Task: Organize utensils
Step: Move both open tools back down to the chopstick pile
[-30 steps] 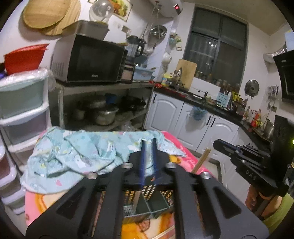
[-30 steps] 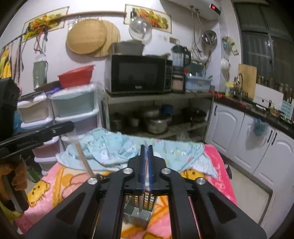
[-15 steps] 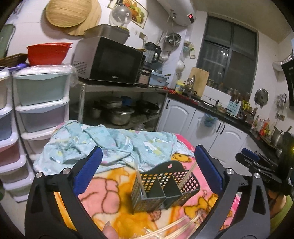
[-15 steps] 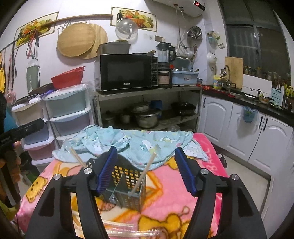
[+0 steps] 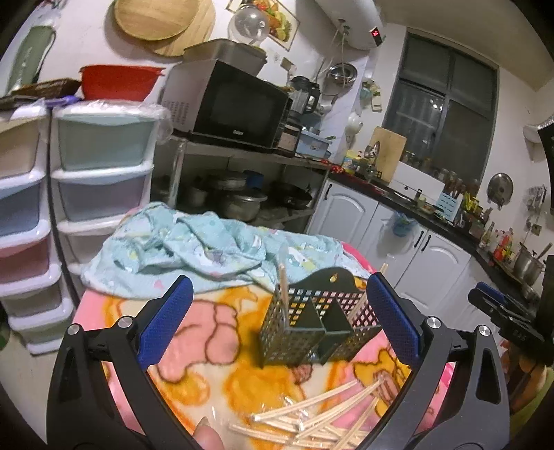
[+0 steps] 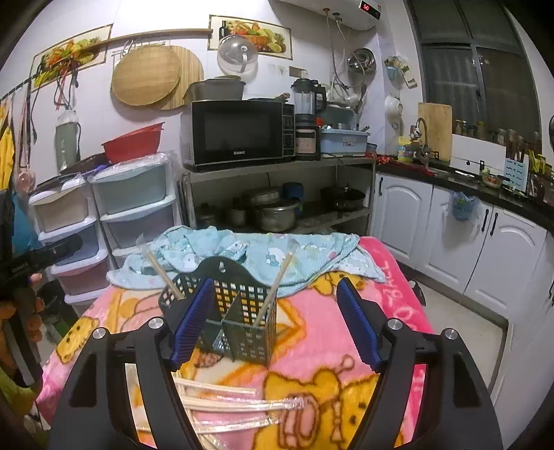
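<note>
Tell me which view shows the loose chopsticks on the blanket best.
The left wrist view: the loose chopsticks lie fanned between the open left tongs. The right wrist view catches only a few wrapped ones, partly behind the open right tongs.

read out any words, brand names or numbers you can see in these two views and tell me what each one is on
"Galanz": on the front of the microwave, under its door.
"50": red digits on the water heater display, top of the right wrist view.
Pink lettering on the blanket edge: too distorted to read.
White marking on the other gripper's body at the left edge of the right wrist view: too blurred.
</note>
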The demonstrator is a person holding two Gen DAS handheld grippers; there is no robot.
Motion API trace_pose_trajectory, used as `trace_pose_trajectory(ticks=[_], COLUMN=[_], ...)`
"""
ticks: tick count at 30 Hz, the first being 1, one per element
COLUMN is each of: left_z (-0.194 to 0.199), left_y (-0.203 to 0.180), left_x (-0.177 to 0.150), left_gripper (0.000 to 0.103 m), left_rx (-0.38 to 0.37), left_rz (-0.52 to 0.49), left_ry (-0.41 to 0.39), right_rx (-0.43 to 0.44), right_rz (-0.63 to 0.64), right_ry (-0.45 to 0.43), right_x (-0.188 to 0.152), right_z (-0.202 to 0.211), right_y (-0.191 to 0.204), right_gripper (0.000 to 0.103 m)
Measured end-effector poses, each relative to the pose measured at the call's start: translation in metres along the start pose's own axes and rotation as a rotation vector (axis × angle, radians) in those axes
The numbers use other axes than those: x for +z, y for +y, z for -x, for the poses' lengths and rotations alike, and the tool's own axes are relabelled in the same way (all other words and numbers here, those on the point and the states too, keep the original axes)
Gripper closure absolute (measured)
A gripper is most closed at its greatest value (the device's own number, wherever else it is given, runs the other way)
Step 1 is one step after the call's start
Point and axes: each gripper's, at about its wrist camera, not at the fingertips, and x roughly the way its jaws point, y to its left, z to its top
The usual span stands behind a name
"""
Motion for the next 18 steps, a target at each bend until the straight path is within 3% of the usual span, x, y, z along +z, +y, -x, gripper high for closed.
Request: trace_pose_trajectory(ticks=[18], left_z=[0.003], left_y=[0.008], left_x=[-0.047], left_gripper=[0.011], left_rx=[0.019], left_rz=[-0.004], left_ry=[0.104], right_rx=[0.002], right_rz=[0.013], right_ry=[0.095], right_x=[-0.047], right_z=[0.009], right_y=[0.001], right_gripper=[0.030])
